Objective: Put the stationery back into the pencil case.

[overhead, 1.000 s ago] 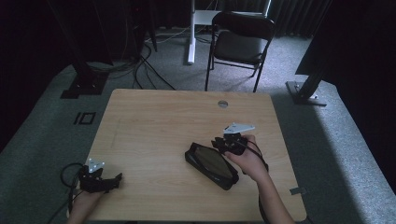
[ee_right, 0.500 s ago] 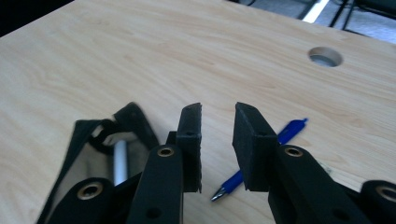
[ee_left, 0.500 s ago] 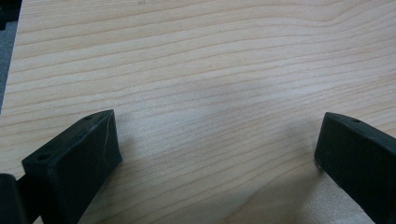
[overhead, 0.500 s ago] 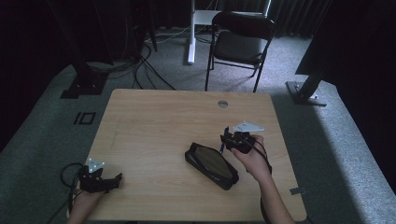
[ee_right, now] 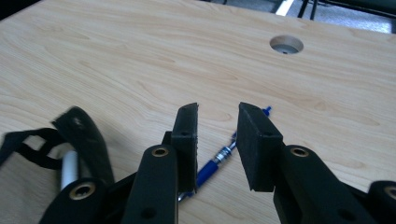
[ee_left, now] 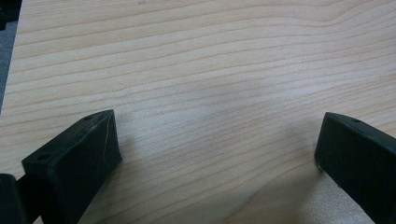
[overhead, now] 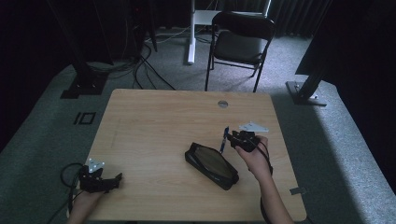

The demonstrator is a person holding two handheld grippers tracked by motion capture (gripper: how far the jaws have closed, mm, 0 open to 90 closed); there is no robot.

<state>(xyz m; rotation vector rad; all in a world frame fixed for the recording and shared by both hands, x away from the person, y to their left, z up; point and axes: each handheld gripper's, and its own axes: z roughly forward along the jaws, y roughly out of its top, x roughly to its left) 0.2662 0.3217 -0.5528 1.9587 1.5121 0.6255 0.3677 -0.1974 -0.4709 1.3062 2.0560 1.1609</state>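
Right gripper (overhead: 232, 138) hovers just past the far end of the black pencil case (overhead: 211, 165), its fingers (ee_right: 187, 135) parted with a narrow gap and nothing between them. Below them, in the right gripper view, a blue pen (ee_right: 223, 155) lies flat on the wooden table (overhead: 154, 126), tip pointing away toward the round cable hole (ee_right: 286, 45). The case sits open beside it, a white pen (ee_right: 69, 168) peeking out. Over at the near left corner, the left gripper (overhead: 108, 181) rests low on the table, fingers (ee_left: 74, 154) spread wide, bare wood between them.
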